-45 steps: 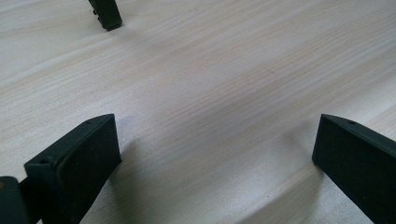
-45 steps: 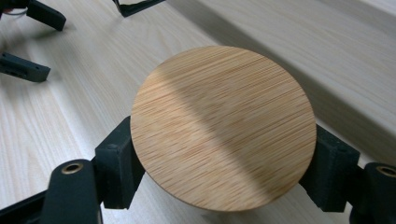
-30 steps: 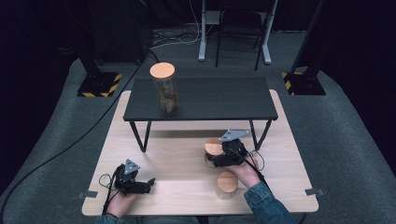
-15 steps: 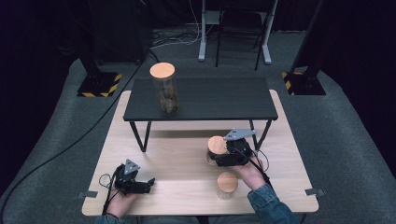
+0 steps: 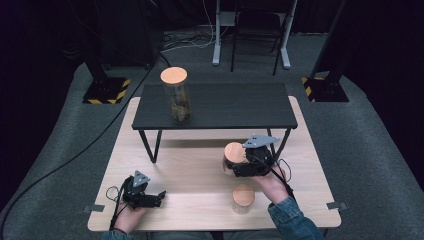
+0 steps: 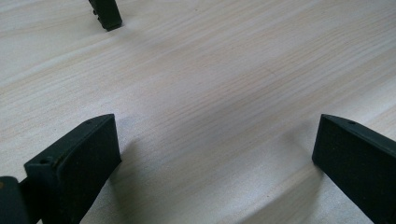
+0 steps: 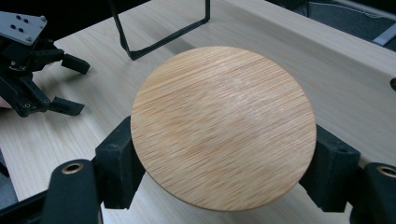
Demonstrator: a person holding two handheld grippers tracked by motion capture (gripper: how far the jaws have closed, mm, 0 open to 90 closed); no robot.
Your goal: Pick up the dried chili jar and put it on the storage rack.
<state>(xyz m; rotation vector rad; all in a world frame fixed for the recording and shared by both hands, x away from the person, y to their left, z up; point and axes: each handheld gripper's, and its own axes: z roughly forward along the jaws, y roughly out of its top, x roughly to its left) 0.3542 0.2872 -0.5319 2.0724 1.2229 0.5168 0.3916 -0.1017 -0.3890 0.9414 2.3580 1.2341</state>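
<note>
The right gripper (image 5: 239, 165), clamping a lidded jar (image 5: 234, 156), is drifting leftward off the desk (image 5: 200, 170) near its right edge, while the left gripper (image 5: 159, 196) is resting wide open near the front-left corner.

No legible text or labels.

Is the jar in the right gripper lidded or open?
Lidded. A round bamboo lid covers the jar held by the right gripper, with a jaw on each side just below the lid. What the jar holds cannot be told.
</note>
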